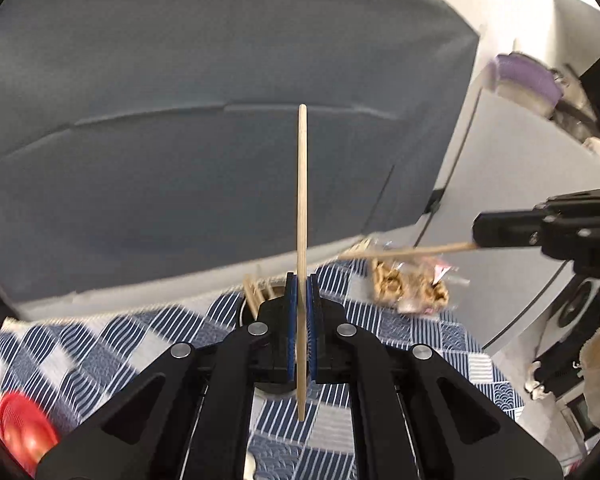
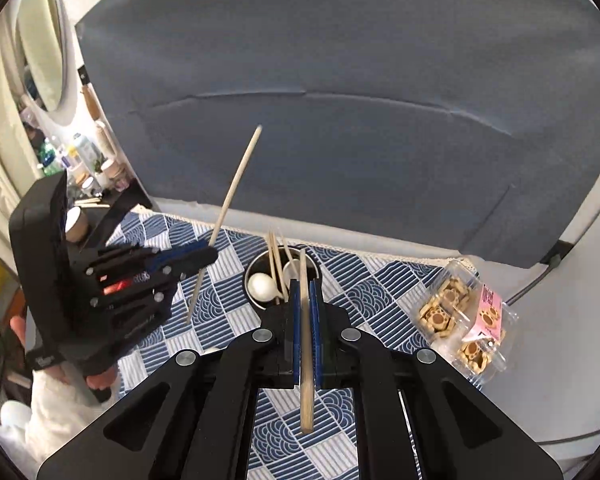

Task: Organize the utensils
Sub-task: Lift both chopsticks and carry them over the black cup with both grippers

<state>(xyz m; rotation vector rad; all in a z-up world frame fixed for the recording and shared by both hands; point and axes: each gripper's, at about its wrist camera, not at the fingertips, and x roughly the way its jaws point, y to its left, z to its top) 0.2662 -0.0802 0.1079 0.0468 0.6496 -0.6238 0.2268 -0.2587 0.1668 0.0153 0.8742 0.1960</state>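
My left gripper (image 1: 302, 286) is shut on a wooden chopstick (image 1: 302, 208) that stands upright between its blue pads; it also shows in the right wrist view (image 2: 210, 254), holding that chopstick (image 2: 236, 184) tilted. My right gripper (image 2: 305, 290) is shut on another wooden chopstick (image 2: 305, 340), just above a round metal utensil holder (image 2: 252, 270) with several chopsticks and white spoons (image 2: 261, 286) in it. In the left wrist view the right gripper (image 1: 476, 236) holds its chopstick (image 1: 412, 251) sideways, and the holder (image 1: 242, 312) is mostly hidden behind my fingers.
A blue and white patterned cloth (image 2: 360, 280) covers the table. A clear box of biscuits (image 2: 460, 316) lies at the right, also blurred in the left wrist view (image 1: 410, 286). A grey-blue panel (image 2: 340, 120) stands behind. A red object (image 1: 24, 428) lies at the left.
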